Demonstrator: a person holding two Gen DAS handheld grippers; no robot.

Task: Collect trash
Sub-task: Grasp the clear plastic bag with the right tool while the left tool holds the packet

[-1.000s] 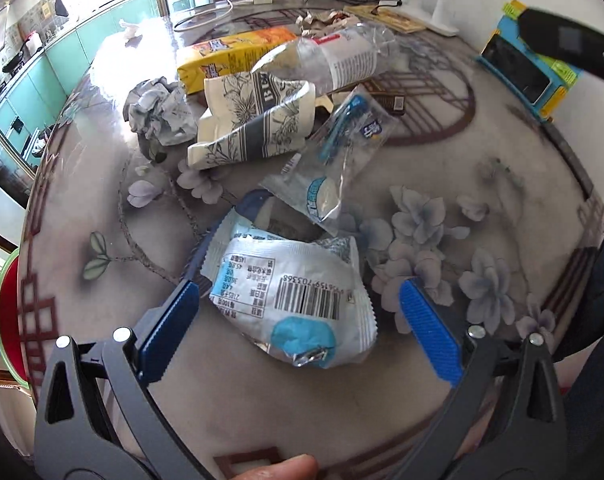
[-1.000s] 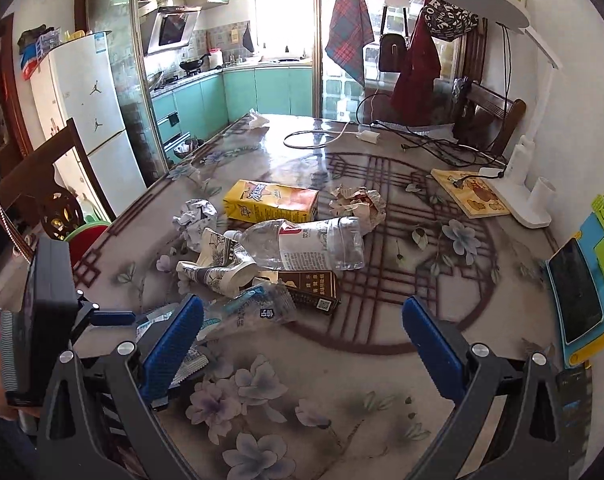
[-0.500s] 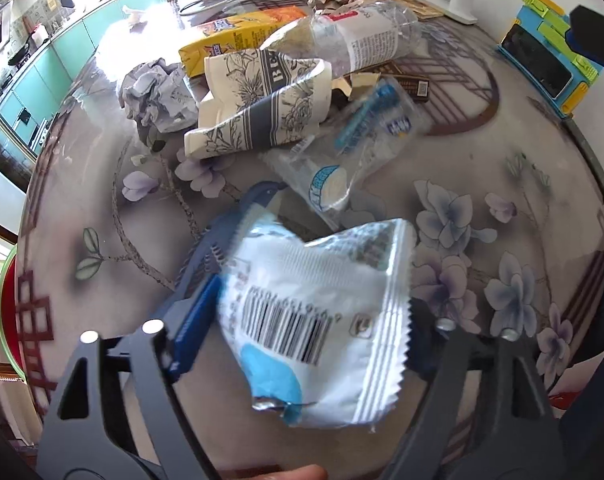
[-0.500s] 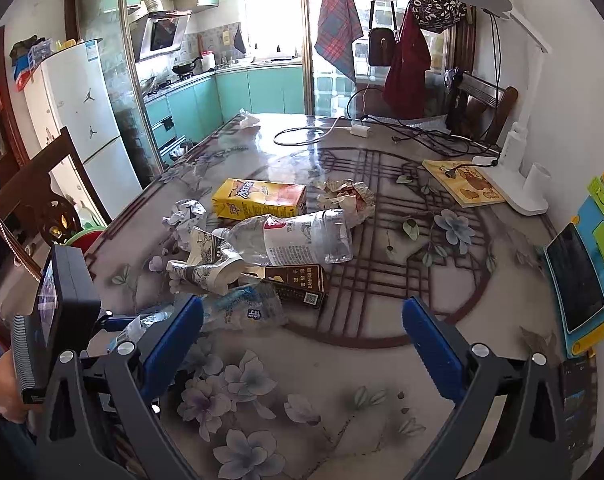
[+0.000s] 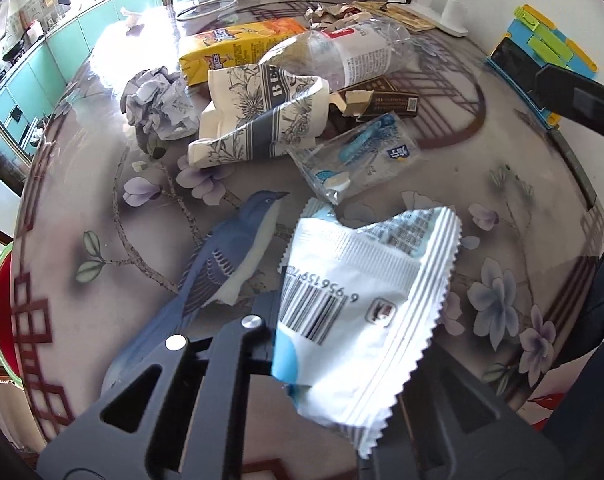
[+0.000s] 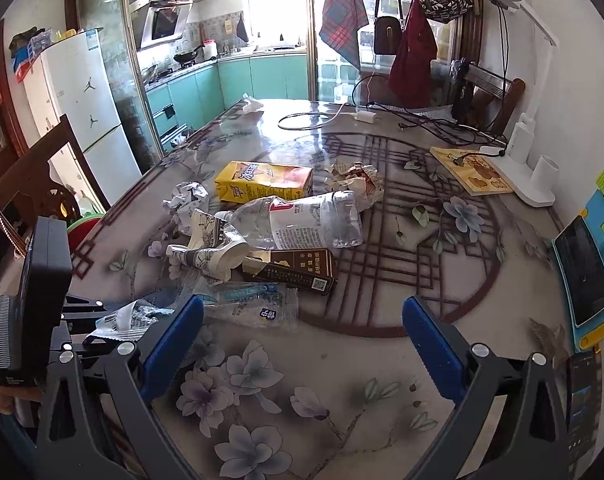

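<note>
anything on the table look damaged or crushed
Yes. The clear plastic bottle lies on its side, crumpled. The floral paper cup beside it is flattened, and the brown carton has a torn-open end.

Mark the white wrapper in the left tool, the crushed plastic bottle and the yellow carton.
white snack wrapper (image 5: 366,300): left wrist view, barcode panel.
crushed plastic bottle (image 6: 302,222): right wrist view, its label.
yellow carton (image 6: 262,182): right wrist view, its broad printed face.

Glossy white plastic snack wrapper with crimped serrated edges catching light, crumpled matt paper ball lying dull, clear crinkled plastic bottle glinting, smooth glossy printed tabletop reflecting window glare, yellow cardboard carton shining faintly
</note>
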